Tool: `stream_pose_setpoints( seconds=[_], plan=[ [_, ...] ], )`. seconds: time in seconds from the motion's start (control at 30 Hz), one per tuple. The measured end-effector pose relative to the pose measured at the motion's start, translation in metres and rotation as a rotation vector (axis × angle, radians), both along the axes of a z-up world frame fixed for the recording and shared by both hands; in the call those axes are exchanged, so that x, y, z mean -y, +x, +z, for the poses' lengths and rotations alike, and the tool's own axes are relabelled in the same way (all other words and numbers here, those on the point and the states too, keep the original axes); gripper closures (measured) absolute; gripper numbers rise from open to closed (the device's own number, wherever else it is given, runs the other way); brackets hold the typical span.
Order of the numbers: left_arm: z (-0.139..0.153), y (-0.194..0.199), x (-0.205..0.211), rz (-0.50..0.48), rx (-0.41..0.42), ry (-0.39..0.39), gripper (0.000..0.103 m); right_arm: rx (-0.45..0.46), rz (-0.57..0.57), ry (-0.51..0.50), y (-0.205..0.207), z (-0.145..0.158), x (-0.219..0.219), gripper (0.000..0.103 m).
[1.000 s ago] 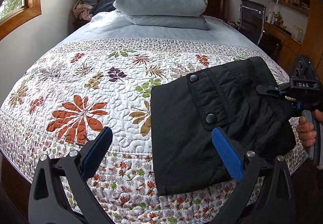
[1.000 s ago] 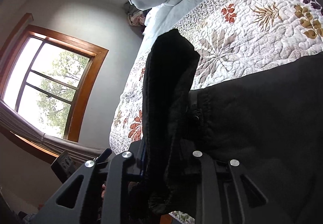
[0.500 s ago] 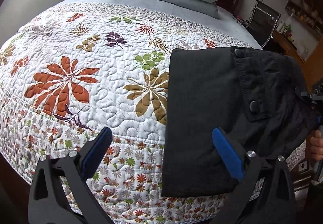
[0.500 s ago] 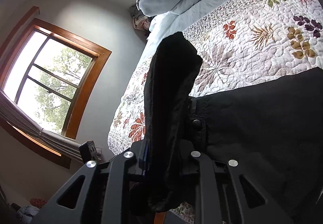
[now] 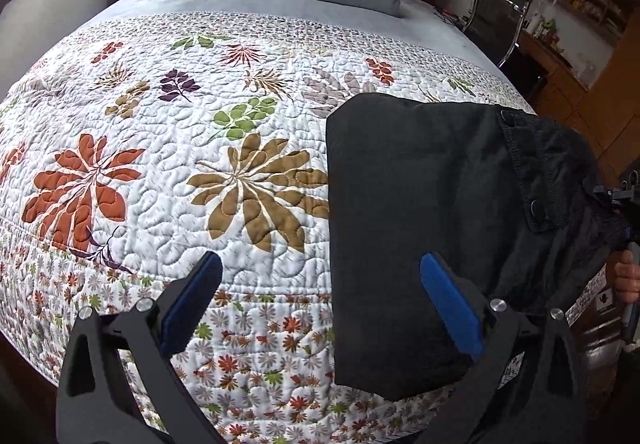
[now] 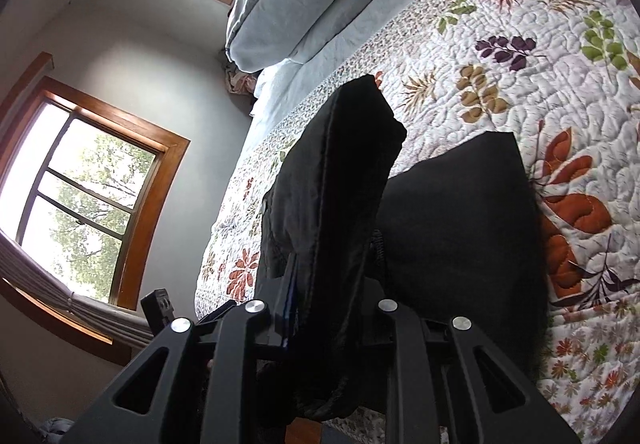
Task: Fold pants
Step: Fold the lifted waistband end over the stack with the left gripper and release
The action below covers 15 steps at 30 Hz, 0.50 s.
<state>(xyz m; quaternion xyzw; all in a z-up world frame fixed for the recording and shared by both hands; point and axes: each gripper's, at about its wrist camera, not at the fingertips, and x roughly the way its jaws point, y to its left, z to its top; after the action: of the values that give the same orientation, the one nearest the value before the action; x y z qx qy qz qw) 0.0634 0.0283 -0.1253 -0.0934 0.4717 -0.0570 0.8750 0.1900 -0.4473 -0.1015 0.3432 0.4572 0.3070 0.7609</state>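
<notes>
Pants (image 5: 420, 212), black and already folded into a thick bundle, lie near the foot edge of the quilted bed (image 5: 200, 164); seen from the left wrist, the left gripper (image 5: 320, 300) hovers with its blue fingers (image 5: 448, 304) wide apart and empty, one above the bundle's near end. From the right wrist, the right gripper (image 6: 332, 308) is clamped on a raised flap of cloth. The last fold looks under way; next, that flap needs laying across. No writing is legible.
</notes>
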Motion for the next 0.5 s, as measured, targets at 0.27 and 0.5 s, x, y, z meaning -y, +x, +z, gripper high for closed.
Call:
stream_pose_setpoints(
  seconds=[0.27, 0.5],
  plan=[
    [-0.007, 0.005, 0.013, -0.030, -0.028, 0.025, 0.004, -0.057, -0.023, 0.041, 0.000, -0.036, 0.014, 0.082],
    [-0.018, 0.010, 0.008, -0.040, -0.094, -0.093, 0.004, -0.095, -0.027, 0.050, -0.003, -0.052, 0.021, 0.071]
  ],
)
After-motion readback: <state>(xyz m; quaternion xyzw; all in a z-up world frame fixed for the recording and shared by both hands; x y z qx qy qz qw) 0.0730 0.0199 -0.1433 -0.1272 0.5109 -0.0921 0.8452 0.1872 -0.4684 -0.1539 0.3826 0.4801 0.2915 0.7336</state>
